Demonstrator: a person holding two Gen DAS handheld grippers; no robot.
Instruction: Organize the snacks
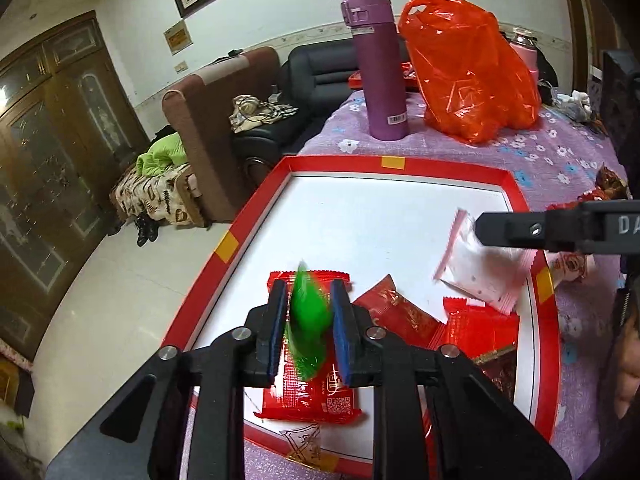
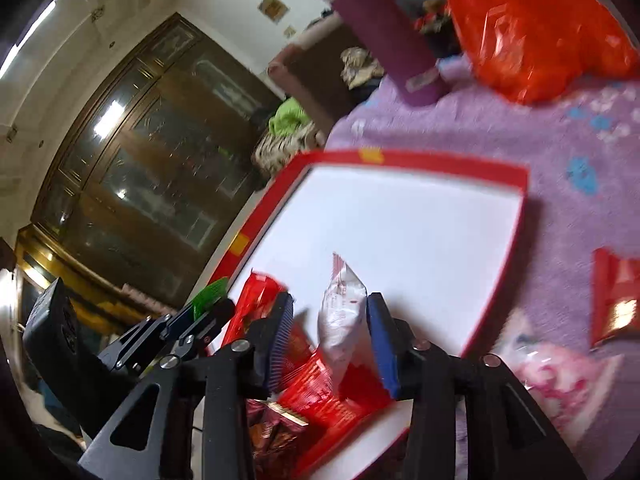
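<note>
A white tray with a red rim (image 1: 360,164) lies on the purple flowered cloth. A few red snack packets (image 1: 316,396) lie at its near end. My left gripper (image 1: 310,320) is open over them, and a blurred green packet (image 1: 310,312) hangs loose between its blue pads. The right wrist view shows my right gripper (image 2: 330,332) open above the tray (image 2: 420,160). A white packet (image 2: 342,320) stands between its pads, clear of the left one. In the left wrist view that white packet (image 1: 480,268) shows under the right gripper's black finger (image 1: 520,232).
A purple flask (image 1: 380,72), an orange plastic bag (image 1: 468,68) and a pink flask (image 1: 524,48) stand behind the tray. More red packets (image 2: 616,300) lie on the cloth to its right. The table edge runs along the tray's left side, with sofas beyond.
</note>
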